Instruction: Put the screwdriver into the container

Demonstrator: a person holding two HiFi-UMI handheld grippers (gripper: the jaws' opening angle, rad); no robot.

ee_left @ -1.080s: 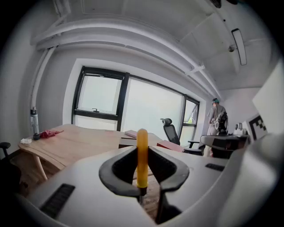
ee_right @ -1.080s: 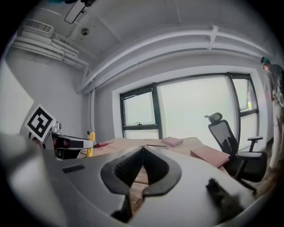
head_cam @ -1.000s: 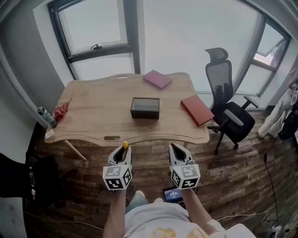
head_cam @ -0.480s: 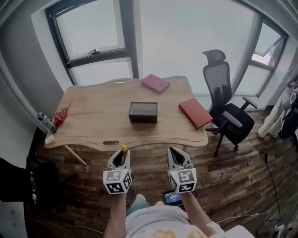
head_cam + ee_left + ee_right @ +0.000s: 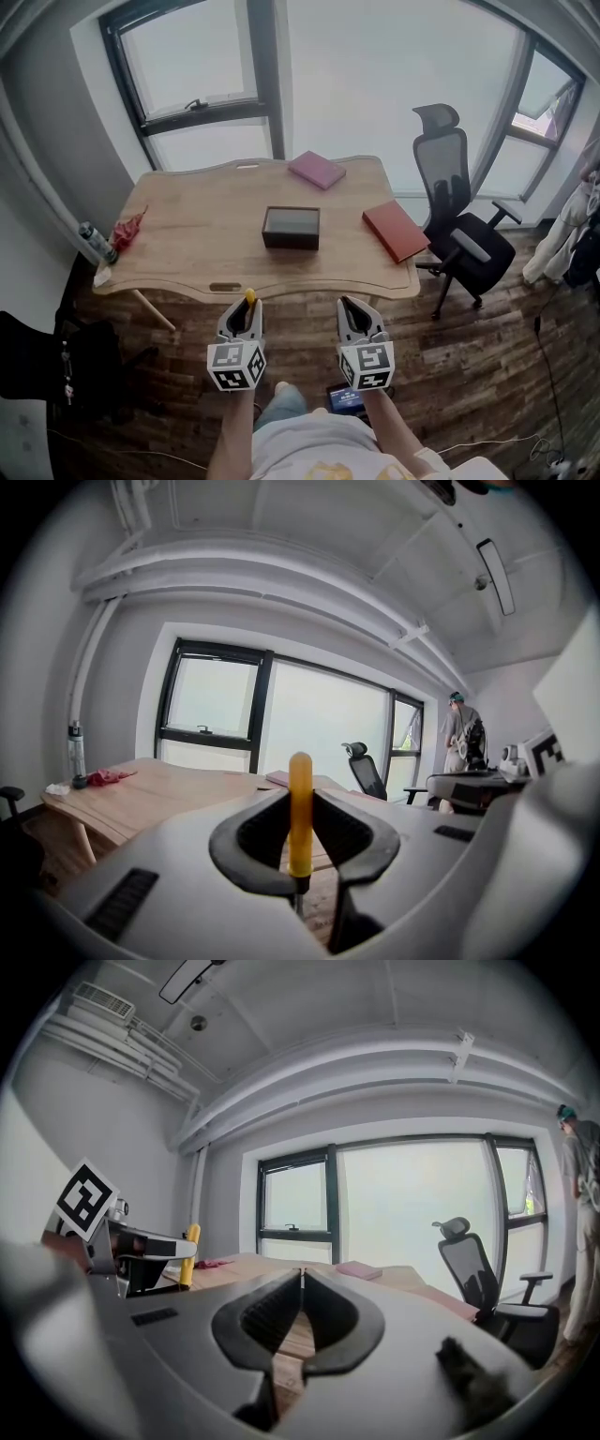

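Left gripper [image 5: 247, 307] clamps the yellow-handled screwdriver [image 5: 300, 808] upright, right gripper [image 5: 301, 1273] closed empty, the dark, possibly lidless container [image 5: 292, 228] well apart

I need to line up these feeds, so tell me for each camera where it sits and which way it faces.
Head view: on the person's head, looking steeply down at the table and container; forearms, left gripper and right gripper show.
Left gripper view: on the left gripper, facing across the table toward the windows; its jaws grip the yellow screwdriver.
Right gripper view: on the right gripper, facing likewise; its jaws meet, empty.
Shared: all three show the screwdriver, table and office chair.
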